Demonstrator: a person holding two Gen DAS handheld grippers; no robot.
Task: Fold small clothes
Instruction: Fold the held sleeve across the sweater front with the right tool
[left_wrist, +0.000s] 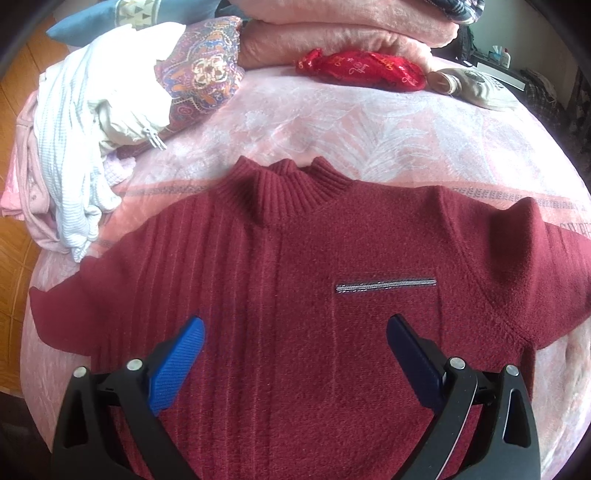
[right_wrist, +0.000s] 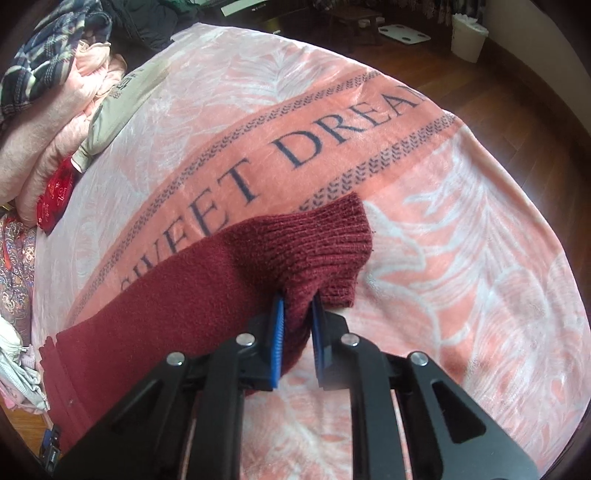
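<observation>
A dark red knit sweater (left_wrist: 295, 280) lies flat, front up, on the pink blanket (left_wrist: 332, 122), collar away from me, with a grey chest stripe (left_wrist: 386, 287). My left gripper (left_wrist: 295, 328) hovers open over the sweater's lower front, blue pads wide apart and holding nothing. In the right wrist view my right gripper (right_wrist: 298, 306) is shut on the ribbed cuff (right_wrist: 325, 243) of the sweater's sleeve (right_wrist: 177, 295), which stretches left toward the body and is lifted a little off the blanket.
A heap of white and pink clothes (left_wrist: 74, 155) lies at the bed's left edge. A patterned pillow (left_wrist: 207, 74), folded pink blankets (left_wrist: 351, 33), a red cloth (left_wrist: 362, 68) and a beige folded garment (left_wrist: 476, 86) sit at the far side. Wooden floor (right_wrist: 517, 103) lies beyond the bed.
</observation>
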